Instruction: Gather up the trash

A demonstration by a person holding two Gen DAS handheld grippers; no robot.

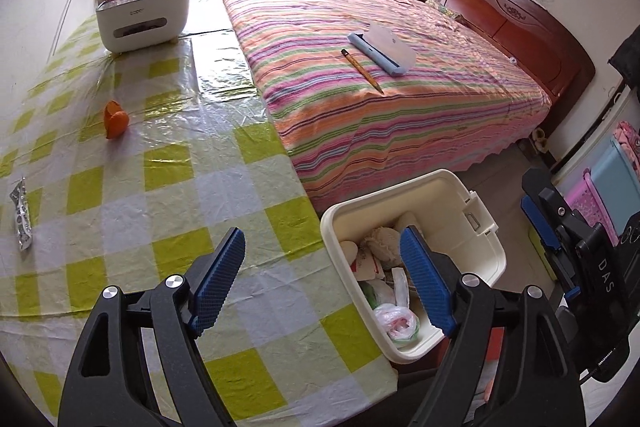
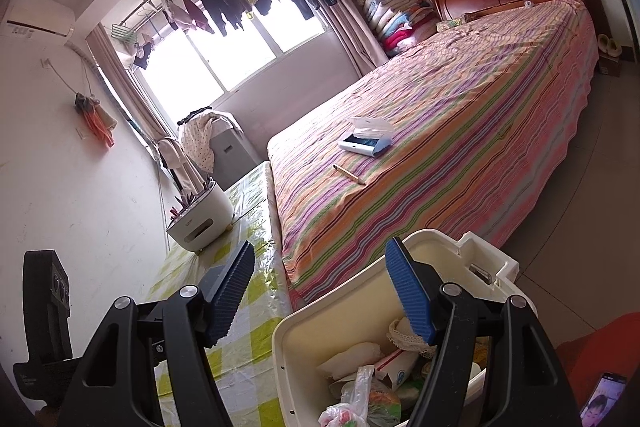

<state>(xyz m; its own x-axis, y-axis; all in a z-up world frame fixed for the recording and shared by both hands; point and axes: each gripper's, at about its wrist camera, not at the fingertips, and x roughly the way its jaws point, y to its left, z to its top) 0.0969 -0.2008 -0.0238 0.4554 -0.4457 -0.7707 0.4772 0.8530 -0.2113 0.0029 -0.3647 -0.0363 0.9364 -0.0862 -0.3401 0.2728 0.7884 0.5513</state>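
A cream trash bin (image 1: 486,251) stands on the floor beside the table, with paper, bags and wrappers inside; it also shows in the right wrist view (image 2: 288,355). An orange peel (image 1: 116,119) and a silver wrapper (image 1: 22,213) lie on the green-checked tablecloth (image 1: 168,207). My left gripper (image 1: 324,279) is open and empty, over the table's edge and the bin. My right gripper (image 2: 320,291) is open and empty, above the bin; its body shows at the right of the left wrist view (image 1: 568,239).
A white utensil holder (image 1: 142,17) stands at the table's far end. A striped bed (image 1: 380,75) runs beside the table, with a pencil (image 1: 362,70) and a blue-white case (image 1: 384,53) on it. Pink and blue crates (image 1: 604,191) stand at the right.
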